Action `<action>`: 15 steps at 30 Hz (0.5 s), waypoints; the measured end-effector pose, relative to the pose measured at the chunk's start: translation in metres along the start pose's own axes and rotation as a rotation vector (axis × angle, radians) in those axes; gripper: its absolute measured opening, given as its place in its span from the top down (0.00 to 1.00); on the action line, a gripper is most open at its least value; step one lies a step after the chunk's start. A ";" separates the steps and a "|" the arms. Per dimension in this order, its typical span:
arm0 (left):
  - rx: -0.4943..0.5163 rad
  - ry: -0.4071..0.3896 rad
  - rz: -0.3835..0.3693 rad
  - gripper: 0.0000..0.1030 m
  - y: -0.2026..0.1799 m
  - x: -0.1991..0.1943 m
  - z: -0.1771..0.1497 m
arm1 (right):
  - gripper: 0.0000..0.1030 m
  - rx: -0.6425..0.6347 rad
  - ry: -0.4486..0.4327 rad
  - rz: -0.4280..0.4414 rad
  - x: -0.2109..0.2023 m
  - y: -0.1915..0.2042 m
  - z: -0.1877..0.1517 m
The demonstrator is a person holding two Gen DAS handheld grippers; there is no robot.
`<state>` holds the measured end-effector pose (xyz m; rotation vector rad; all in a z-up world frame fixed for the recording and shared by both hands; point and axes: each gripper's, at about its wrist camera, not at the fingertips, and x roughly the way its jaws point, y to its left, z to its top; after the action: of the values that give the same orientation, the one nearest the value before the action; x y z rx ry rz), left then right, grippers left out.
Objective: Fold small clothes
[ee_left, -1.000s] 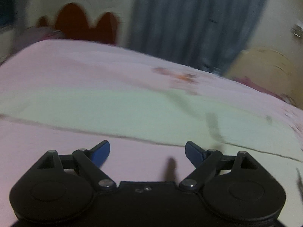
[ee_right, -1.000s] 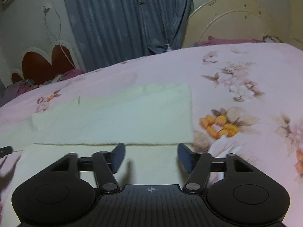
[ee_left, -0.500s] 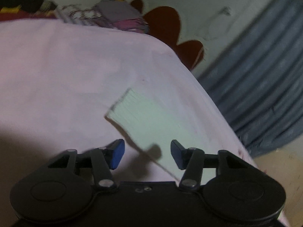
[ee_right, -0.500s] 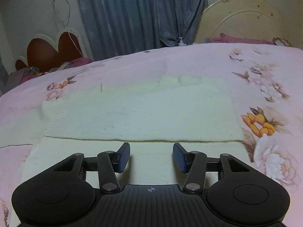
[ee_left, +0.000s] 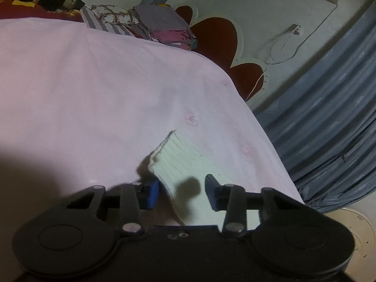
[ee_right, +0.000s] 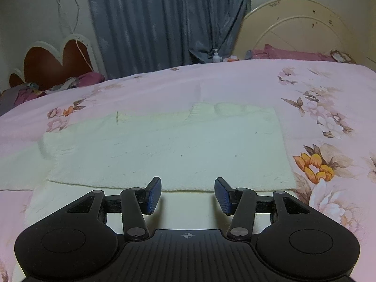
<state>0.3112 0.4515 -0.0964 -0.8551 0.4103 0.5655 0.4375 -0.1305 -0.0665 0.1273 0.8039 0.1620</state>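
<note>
A pale cream knit garment (ee_right: 178, 150) lies folded flat on the pink floral bedsheet (ee_right: 305, 89). My right gripper (ee_right: 188, 195) hovers open over its near edge, with nothing between the pads. In the left wrist view the garment's ribbed sleeve end (ee_left: 176, 159) points away from me across the sheet (ee_left: 82, 94). My left gripper (ee_left: 182, 192) is low over that sleeve and its jaws are closing. The cloth runs between the blue pads (ee_left: 152, 193), which stand apart from it on the right side.
A heap of folded clothes (ee_left: 145, 21) sits at the bed's far side by a red heart-shaped headboard (ee_left: 216, 35). Grey-blue curtains (ee_right: 164, 18) hang behind, and a cream round bed end (ee_right: 298, 28) and a small bottle (ee_right: 216, 56) stand at the back right.
The left gripper swung left along the garment and rolled, so it now faces the sleeve end, and its jaws narrowed. The right gripper slid a little left along the near edge.
</note>
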 end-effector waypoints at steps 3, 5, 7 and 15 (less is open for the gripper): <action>0.011 -0.003 0.010 0.72 0.001 0.000 0.001 | 0.50 -0.005 0.003 -0.003 0.002 0.001 0.001; 0.014 -0.002 0.019 0.81 0.003 0.001 0.001 | 0.51 -0.003 0.004 -0.002 0.003 0.002 0.002; 0.006 0.004 0.021 0.86 0.006 0.002 0.003 | 0.51 -0.006 0.006 0.001 0.004 0.003 0.002; 0.093 -0.040 -0.046 0.96 -0.020 -0.018 0.006 | 0.50 0.024 0.001 0.015 0.003 -0.005 0.005</action>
<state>0.3100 0.4407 -0.0709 -0.7606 0.3769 0.5167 0.4434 -0.1349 -0.0663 0.1558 0.8058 0.1669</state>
